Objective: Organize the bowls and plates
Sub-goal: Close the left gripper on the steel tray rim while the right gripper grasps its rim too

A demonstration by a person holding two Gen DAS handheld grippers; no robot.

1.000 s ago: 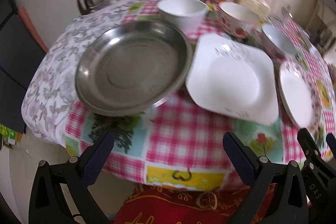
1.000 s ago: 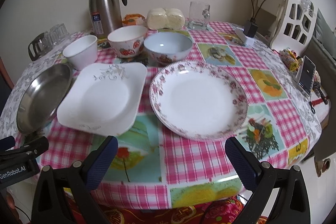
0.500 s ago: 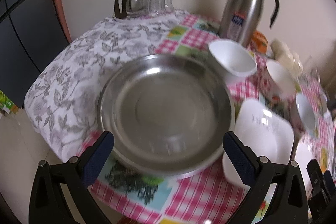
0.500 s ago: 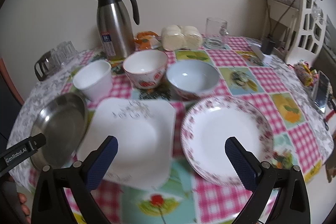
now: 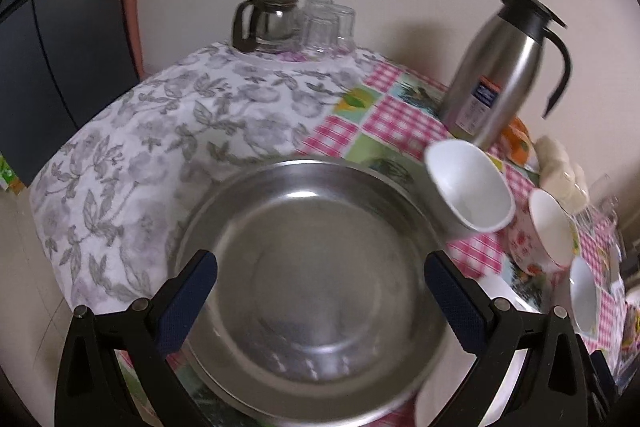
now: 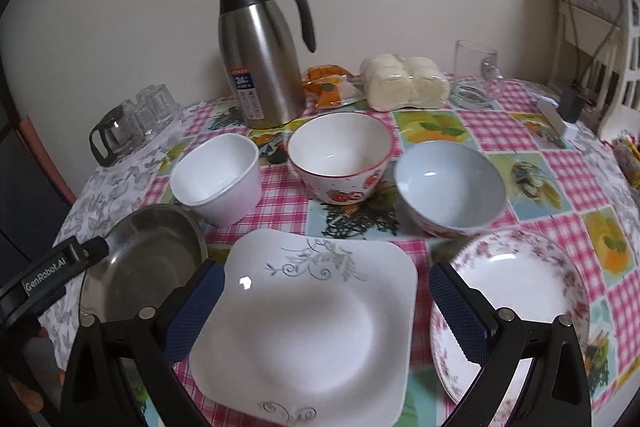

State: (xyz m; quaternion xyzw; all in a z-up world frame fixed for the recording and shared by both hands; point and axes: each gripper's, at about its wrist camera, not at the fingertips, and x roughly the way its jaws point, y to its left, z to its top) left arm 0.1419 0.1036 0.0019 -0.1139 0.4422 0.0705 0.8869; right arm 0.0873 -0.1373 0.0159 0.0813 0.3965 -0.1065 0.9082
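Observation:
My left gripper (image 5: 320, 295) is open and hovers over a round steel plate (image 5: 312, 287), fingers spread either side of its middle. My right gripper (image 6: 326, 307) is open over a square white plate (image 6: 308, 323). The steel plate (image 6: 140, 263) lies to its left and a round floral plate (image 6: 520, 291) to its right. Behind them stand a white bowl (image 6: 218, 175), a strawberry bowl (image 6: 340, 155) and a pale blue bowl (image 6: 448, 183). The left view also shows the white bowl (image 5: 468, 183) and strawberry bowl (image 5: 548, 231).
A steel thermos jug (image 6: 260, 55) stands at the back. A glass coffee pot with tumblers (image 5: 292, 23) sits at the far left corner. A bag of buns (image 6: 404, 83), a glass mug (image 6: 476, 63) and a white rack (image 6: 592, 19) are at the back right.
Both grippers have moved forward and lower over the table. The left one now sits over the steel plate; the right one has shifted from the floral plate to over the square plate.

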